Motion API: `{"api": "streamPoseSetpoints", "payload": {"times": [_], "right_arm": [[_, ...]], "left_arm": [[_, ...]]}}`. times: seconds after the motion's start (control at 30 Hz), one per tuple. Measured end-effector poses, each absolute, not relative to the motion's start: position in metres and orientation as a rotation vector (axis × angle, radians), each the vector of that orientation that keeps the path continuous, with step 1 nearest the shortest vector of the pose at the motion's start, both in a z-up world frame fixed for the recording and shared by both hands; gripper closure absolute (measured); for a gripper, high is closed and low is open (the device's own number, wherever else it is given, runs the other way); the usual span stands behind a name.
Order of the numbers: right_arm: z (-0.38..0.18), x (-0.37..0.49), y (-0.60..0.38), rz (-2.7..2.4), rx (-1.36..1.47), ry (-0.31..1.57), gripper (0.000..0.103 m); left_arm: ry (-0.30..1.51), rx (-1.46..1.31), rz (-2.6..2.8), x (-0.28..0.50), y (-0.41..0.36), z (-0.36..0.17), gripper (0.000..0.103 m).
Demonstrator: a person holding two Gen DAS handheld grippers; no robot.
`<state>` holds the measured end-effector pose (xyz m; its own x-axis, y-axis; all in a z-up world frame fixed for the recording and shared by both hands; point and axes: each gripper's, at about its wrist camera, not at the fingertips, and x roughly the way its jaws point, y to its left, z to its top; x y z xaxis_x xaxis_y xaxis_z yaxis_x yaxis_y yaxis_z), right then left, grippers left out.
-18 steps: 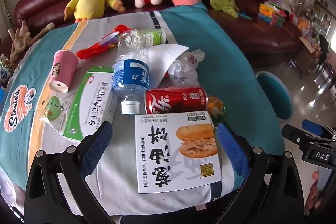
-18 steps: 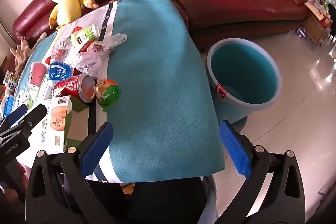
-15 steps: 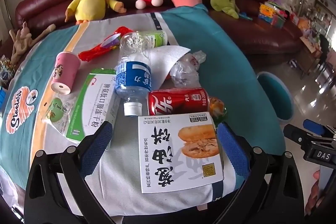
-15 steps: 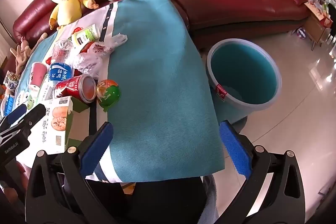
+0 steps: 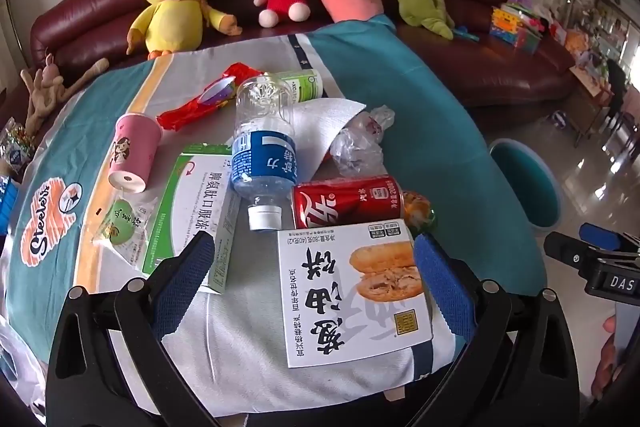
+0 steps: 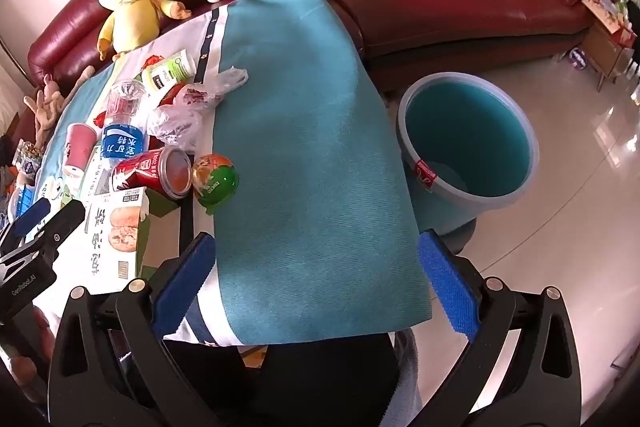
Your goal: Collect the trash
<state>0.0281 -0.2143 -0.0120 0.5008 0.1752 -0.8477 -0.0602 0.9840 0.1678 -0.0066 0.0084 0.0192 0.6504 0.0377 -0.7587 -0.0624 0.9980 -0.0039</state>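
Trash lies scattered on the cloth-covered table [image 5: 420, 115]: a white food box [image 5: 352, 287] with a burger picture, a red cola can [image 5: 346, 201], a clear water bottle [image 5: 264, 151] with a blue label, a green-and-white medicine box [image 5: 196, 203], a pink paper cup [image 5: 134, 153], a crumpled plastic bag [image 5: 356, 143] and a red wrapper [image 5: 196, 107]. My left gripper [image 5: 312, 279] hangs open just above the food box's near end, nothing between its pads. My right gripper [image 6: 316, 283] stands open over the teal cloth's near edge, to the right of the trash. A green jelly cup [image 6: 214, 181] lies by the can.
A teal bin [image 6: 468, 151] stands on the shiny floor right of the table. A dark red sofa [image 5: 500, 67] with several plush toys runs behind the table. The left gripper's body [image 6: 36, 247] shows at the right wrist view's left edge.
The left gripper has shifted slightly, so the trash sits a little further right and lower in its view. The right view is almost unchanged.
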Motion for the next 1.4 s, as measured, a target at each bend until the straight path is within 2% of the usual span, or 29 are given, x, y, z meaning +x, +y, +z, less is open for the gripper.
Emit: {"api": "streamPoseSetpoints", "payload": {"times": [1.4], "right_arm": [[0.003, 0.032, -0.204, 0.210, 0.119, 1.026, 0.006]], "left_arm": [[0.854, -0.011, 0.045, -0.010, 0.009, 0.021, 0.004]]}}
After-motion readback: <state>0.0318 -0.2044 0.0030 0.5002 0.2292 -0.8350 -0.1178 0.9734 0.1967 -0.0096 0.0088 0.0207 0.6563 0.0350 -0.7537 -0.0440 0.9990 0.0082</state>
